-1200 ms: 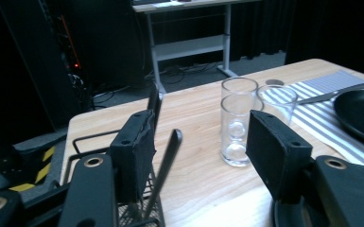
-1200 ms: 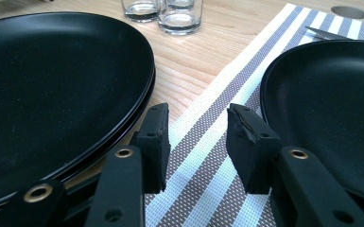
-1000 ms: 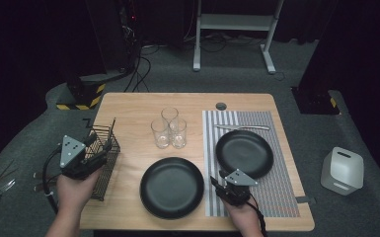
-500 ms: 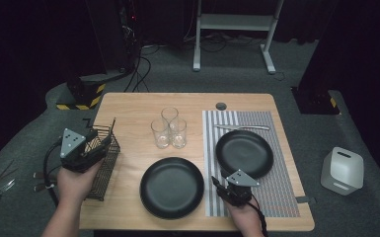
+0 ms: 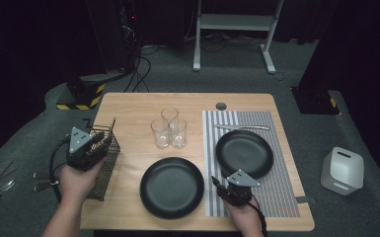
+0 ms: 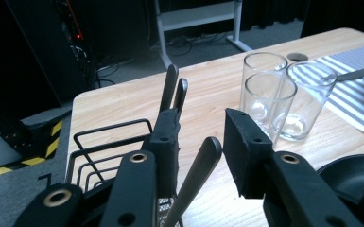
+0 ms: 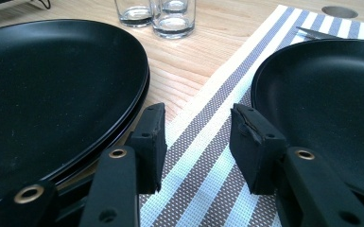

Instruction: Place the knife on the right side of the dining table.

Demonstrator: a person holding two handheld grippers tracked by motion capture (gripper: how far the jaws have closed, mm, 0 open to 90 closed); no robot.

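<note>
Left gripper view: my left tool (image 6: 196, 156) has just been closing around an upright utensil handle (image 6: 195, 177) rising from the basket (image 6: 101, 142), pads not yet pressing.

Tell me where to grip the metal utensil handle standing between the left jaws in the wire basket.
Grip the rounded grey utensil handle near its top end, from above: it leans upright out of the black wire basket, so only that end is free. The left hand-held gripper, jaws just closing, already straddles it.
</note>
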